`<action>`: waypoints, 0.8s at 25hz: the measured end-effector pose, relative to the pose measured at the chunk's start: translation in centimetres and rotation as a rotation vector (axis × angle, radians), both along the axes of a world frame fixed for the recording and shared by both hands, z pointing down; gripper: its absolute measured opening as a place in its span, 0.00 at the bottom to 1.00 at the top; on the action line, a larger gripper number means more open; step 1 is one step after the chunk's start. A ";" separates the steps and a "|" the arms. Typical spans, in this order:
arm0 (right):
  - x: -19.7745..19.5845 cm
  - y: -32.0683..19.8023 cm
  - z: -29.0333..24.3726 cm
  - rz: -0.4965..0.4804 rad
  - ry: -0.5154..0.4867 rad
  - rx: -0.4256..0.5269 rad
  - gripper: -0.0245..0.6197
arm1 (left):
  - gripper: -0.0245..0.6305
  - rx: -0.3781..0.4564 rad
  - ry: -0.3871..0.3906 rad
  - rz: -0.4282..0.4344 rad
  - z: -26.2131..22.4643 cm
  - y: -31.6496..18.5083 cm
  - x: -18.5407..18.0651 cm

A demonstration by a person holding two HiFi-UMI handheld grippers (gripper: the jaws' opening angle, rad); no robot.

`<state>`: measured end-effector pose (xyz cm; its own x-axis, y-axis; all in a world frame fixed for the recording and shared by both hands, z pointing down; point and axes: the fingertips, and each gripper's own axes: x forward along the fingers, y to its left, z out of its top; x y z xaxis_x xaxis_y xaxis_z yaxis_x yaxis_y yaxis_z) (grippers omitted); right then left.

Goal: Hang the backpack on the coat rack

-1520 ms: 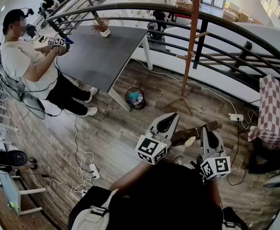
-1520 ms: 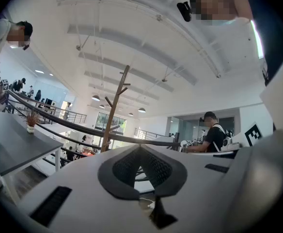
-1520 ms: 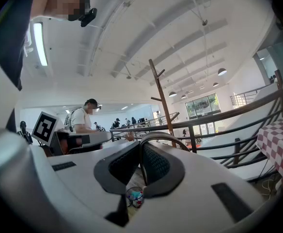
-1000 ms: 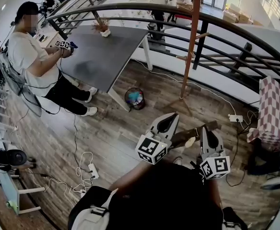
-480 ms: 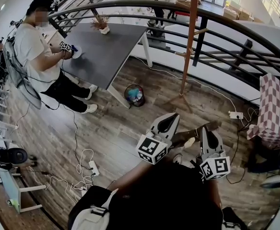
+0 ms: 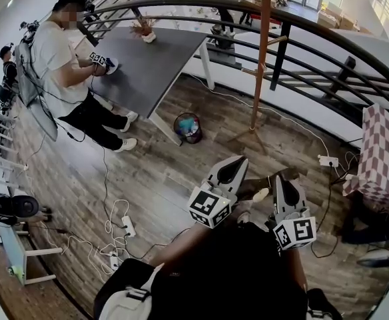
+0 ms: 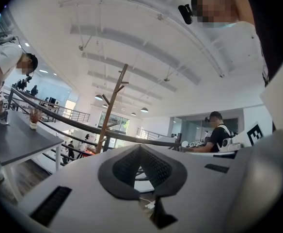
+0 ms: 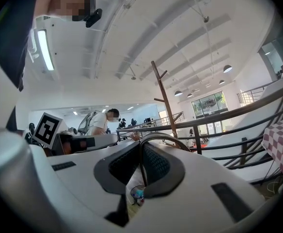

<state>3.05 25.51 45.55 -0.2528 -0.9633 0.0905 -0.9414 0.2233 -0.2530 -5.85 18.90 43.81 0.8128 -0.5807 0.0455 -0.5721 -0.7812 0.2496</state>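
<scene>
Both grippers are being held low in front of the person's body, side by side above the wooden floor point(image 6: 154, 179). The left gripper point(image 6: 229, 167) is being held fully closed. In the left gripper view its two dark pads point(image 7: 124, 166) are meeting at the tips, and nothing is being gripped between them. The right gripper point(image 6: 282, 191) is being held closed in the same way. Only a thin slit is being shown between its pads point(image 8: 156, 165), and nothing is being held there.

The backpack point(image 6: 124, 297), black with a light grey front part, is being shown at the bottom edge of the head view, below the left gripper and well apart from both grippers. It cannot be told whether it is lying on the floor or being carried.

The coat rack point(image 6: 260, 65), a red-brown wooden pole with short pegs, is standing upright on the floor just beside the black railing point(image 6: 280, 55), ahead of the grippers. A waste basket point(image 6: 187, 127) is standing near the foot of the rack, beside a leg of the grey table point(image 6: 148, 65). Another person point(image 6: 54, 52) is standing at the far left side of that table, with a marker cube in the hands.
</scene>
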 end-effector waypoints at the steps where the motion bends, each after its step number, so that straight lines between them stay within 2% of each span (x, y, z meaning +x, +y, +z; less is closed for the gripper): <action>1: 0.1 0.0 0.0 -0.007 -0.002 0.002 0.08 | 0.05 -0.002 -0.004 -0.006 0.0 0.2 0.1; 10: 0.6 -0.5 0.6 -0.014 -0.014 -0.016 0.08 | 0.05 -0.022 -0.020 -0.015 0.4 0.5 0.2; 20: 2.1 -3.1 1.0 0.044 -0.009 -0.015 0.08 | 0.05 0.014 -0.007 0.040 0.4 -3.5 1.8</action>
<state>5.11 22.42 46.59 -0.2111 -0.9721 0.1026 -0.9478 0.1780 -0.2645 -4.00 15.41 44.22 0.8354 -0.5480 0.0431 -0.5417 -0.8072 0.2344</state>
